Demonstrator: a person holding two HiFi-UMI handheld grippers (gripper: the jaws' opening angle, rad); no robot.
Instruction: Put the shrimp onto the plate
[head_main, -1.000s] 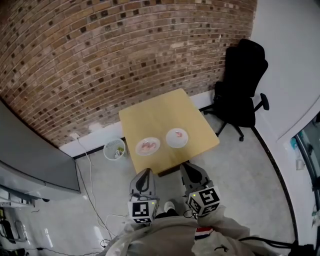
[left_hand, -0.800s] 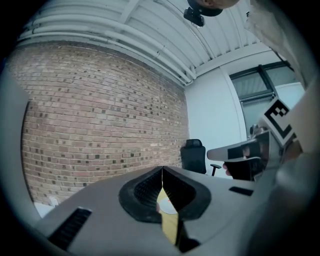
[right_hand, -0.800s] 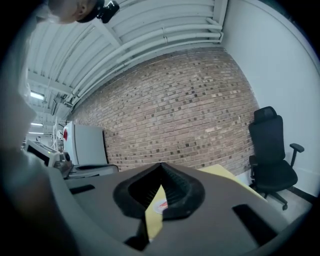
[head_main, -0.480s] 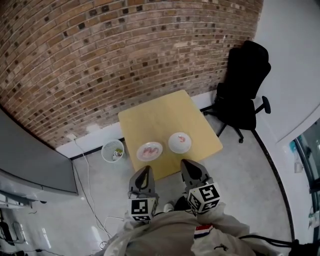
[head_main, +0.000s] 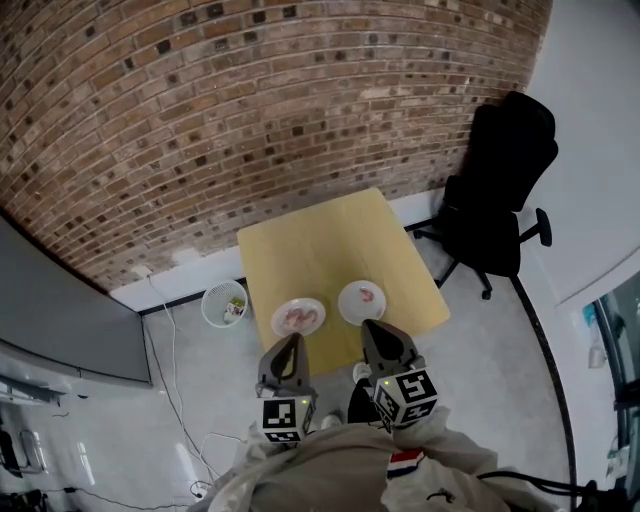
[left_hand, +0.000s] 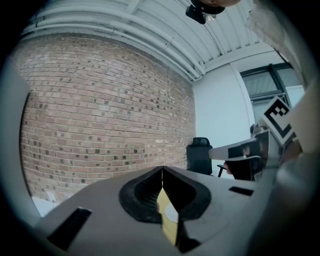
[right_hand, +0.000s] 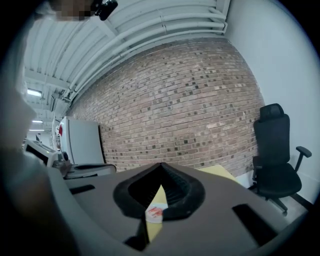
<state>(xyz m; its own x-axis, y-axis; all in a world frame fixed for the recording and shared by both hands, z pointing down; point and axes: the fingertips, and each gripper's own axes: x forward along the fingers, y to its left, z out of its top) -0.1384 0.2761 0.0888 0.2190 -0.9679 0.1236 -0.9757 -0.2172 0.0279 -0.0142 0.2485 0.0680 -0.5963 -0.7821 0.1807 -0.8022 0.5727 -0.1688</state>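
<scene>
Shrimp (head_main: 299, 319) ahead of left gripper (head_main: 291, 341) (closed)

Smooth matt wooden table (head_main: 330, 250); rough brick wall (head_main: 250, 100) (pale mortar); glossy floor (head_main: 500, 390).

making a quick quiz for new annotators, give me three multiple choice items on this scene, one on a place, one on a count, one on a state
1. Where does the wastebasket stand?
A on the table
B on the floor left of the table, near the brick wall
C beside the office chair

2. How many plates lie on the wooden table?
A one
B two
C four

3. How do the left gripper's jaws stand?
A shut, empty
B wide apart
C shut on a shrimp

Answers:
1 B: the head view shows it on the floor off the table's left edge.
2 B: a left plate holds several shrimp, and a right plate holds one.
3 A: the left gripper view shows the jaws meeting with nothing between them.
</scene>
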